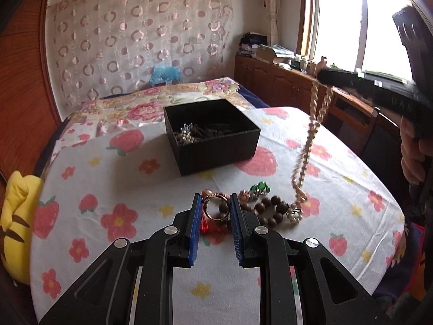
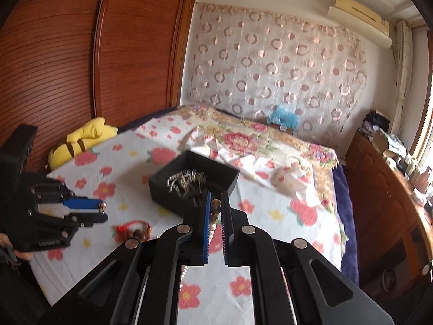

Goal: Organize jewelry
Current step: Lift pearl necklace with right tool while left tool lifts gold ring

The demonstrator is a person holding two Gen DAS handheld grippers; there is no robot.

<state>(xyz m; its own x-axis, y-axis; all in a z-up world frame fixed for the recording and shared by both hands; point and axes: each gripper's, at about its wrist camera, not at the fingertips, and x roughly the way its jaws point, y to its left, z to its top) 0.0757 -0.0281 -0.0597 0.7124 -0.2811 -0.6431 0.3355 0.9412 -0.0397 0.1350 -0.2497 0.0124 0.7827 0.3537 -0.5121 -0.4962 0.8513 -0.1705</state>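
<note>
My right gripper (image 2: pixel 215 211) is clamped on the pearl necklace (image 1: pixel 308 146); my left gripper (image 1: pixel 215 207) fingers grip a gold ring (image 1: pixel 215 209).

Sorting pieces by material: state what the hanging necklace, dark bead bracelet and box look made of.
Necklace: pale, glossy round beads, likely pearl or imitation.
Bead bracelet: matte brown spheres, probably wood.
Box: flat matte black walls, perhaps card or plastic; unclear.

The jewelry inside the black box (image 1: pixel 216 140) is a silvery tangle too small to sort into pieces. The pearl chain (image 1: pixel 305 151) blurs mid-length. The left gripper (image 1: pixel 215 203) hides part of the nearby pile. The right wrist view smears the box's contents.
</note>
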